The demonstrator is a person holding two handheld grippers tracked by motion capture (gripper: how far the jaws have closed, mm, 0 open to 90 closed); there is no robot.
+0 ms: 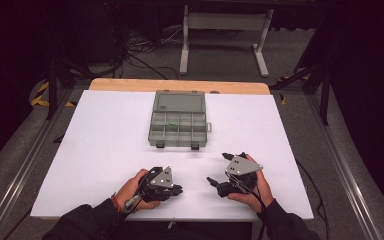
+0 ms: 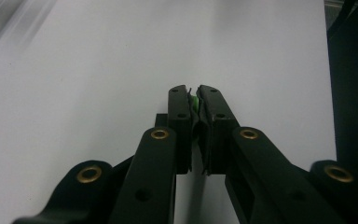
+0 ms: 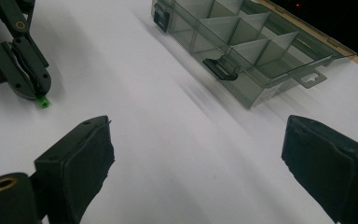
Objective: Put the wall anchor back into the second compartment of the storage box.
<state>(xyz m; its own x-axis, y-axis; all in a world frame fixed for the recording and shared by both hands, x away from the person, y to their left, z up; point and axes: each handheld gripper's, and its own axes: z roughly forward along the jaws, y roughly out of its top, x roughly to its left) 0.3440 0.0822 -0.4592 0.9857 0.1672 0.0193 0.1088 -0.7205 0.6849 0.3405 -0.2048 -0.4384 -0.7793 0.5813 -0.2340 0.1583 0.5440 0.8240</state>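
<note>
1. Both forearms come in from the bottom of the high view in dark sleeves, hands resting low over the near part of the table.
2. The left hand (image 1: 132,192) wraps the left gripper (image 1: 178,189), which points toward the right gripper; its jaws are pressed together, pinching a small green piece (image 2: 195,103).
3. The right hand (image 1: 256,192) holds the right gripper (image 1: 219,172), its jaws spread wide apart with nothing between them.

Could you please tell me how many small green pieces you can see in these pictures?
2. One green piece is pinched in the left claw near the table's front edge; another green piece lies in a middle compartment of the organiser box. More may be hidden.
</note>
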